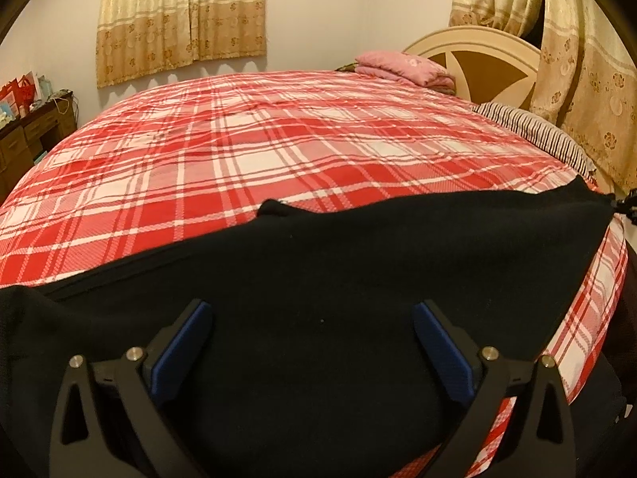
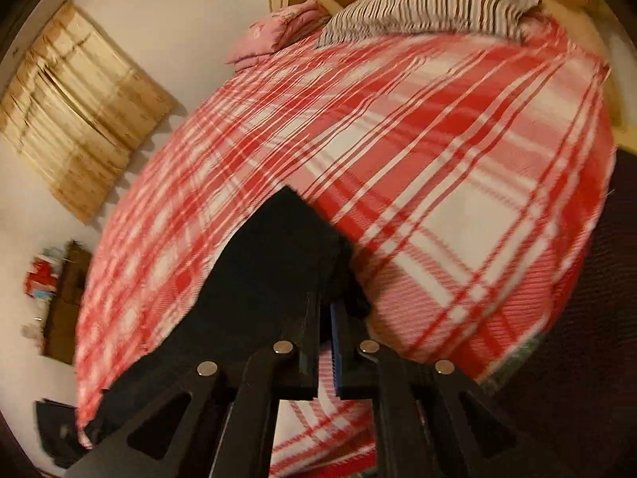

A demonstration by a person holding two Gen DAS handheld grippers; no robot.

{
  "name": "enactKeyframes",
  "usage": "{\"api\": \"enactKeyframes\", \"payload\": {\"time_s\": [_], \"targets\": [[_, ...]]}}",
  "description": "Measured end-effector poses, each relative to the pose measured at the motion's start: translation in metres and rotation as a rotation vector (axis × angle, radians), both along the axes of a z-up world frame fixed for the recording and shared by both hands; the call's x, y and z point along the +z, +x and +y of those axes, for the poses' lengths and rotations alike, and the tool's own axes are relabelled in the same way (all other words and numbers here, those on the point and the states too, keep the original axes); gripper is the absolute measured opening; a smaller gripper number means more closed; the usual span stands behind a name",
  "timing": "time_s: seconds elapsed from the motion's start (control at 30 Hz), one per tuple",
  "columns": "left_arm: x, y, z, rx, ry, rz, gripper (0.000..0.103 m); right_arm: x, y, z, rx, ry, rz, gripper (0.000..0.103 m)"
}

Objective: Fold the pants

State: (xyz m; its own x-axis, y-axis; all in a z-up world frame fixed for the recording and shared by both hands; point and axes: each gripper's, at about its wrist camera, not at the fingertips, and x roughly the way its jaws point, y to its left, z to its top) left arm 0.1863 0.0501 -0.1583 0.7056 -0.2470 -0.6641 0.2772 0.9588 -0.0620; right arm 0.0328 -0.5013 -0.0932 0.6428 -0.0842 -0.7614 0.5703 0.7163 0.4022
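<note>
Black pants lie stretched across the near edge of a bed with a red and white plaid cover. My left gripper hovers open just over the cloth, blue pads wide apart with nothing clamped between them. At the far right, the pants' end is drawn to a point where the right gripper meets it. In the right wrist view the pants run off to the lower left, and my right gripper is nearly closed, with a bunched corner of the black cloth pinched at its tips.
A folded pink blanket and a striped pillow sit near the headboard. A dark wooden dresser stands left of the bed. Curtains hang on the far wall. The bed's right edge drops off beside a dark surface.
</note>
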Motion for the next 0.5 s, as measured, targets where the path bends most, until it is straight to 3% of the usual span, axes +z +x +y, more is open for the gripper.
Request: {"api": "enactKeyframes", "payload": {"time_s": [0.17,0.2,0.27,0.37,0.5], "targets": [[-0.001,-0.001,-0.001,0.0,0.008,-0.007,0.103,0.044,0.008,0.02,-0.034,-0.308,0.005,0.016],[-0.002,-0.002,-0.002,0.001,0.01,-0.01,0.103,0.051,0.014,0.025,-0.005,-0.322,-0.019,0.019],[-0.002,-0.002,-0.003,0.004,0.019,-0.016,0.103,0.057,0.032,0.035,0.083,-0.322,-0.042,0.042],[-0.004,-0.004,-0.005,0.006,0.035,-0.022,0.103,0.048,0.07,0.062,0.269,-0.283,-0.044,0.043],[-0.006,-0.005,-0.005,-0.006,0.058,-0.021,0.103,0.014,0.117,0.108,0.524,-0.326,0.09,0.043]]}}
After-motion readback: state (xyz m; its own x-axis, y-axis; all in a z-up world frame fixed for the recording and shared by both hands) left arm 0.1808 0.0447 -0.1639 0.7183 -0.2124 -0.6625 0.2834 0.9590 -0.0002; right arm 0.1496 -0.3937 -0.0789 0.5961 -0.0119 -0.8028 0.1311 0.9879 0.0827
